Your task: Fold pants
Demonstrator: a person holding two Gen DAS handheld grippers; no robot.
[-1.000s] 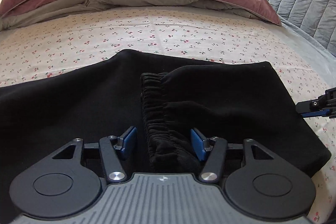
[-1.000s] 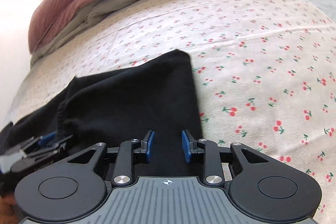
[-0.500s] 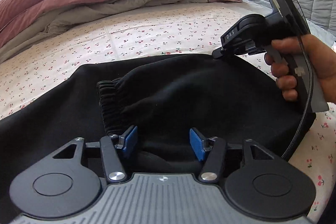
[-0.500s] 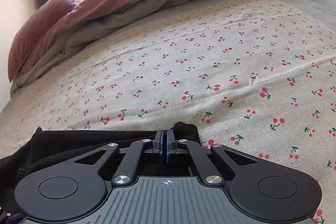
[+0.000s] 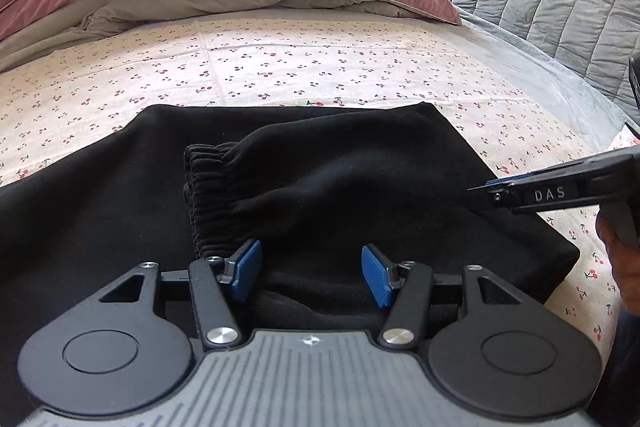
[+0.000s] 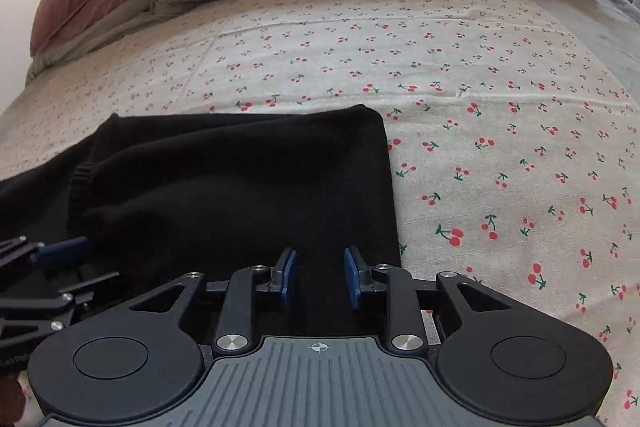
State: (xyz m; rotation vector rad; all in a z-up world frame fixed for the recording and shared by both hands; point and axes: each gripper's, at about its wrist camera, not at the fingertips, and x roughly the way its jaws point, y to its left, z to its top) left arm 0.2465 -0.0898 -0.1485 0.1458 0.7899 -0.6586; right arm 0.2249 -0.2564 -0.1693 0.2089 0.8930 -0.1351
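Pants (image 5: 320,187), black and folded, are spread on the cherry-print bedsheet (image 5: 280,67); the left gripper (image 5: 311,273) is held parted over the cloth; the right gripper (image 6: 320,277) has just been opened, nothing pinched.

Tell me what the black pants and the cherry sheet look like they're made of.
Black pants: likely fleece or sweatshirt knit; matte, faintly fuzzy surface, ribbed elastic cuff. Cherry sheet: probably thin woven cotton; flat matte print with sharp fold creases.
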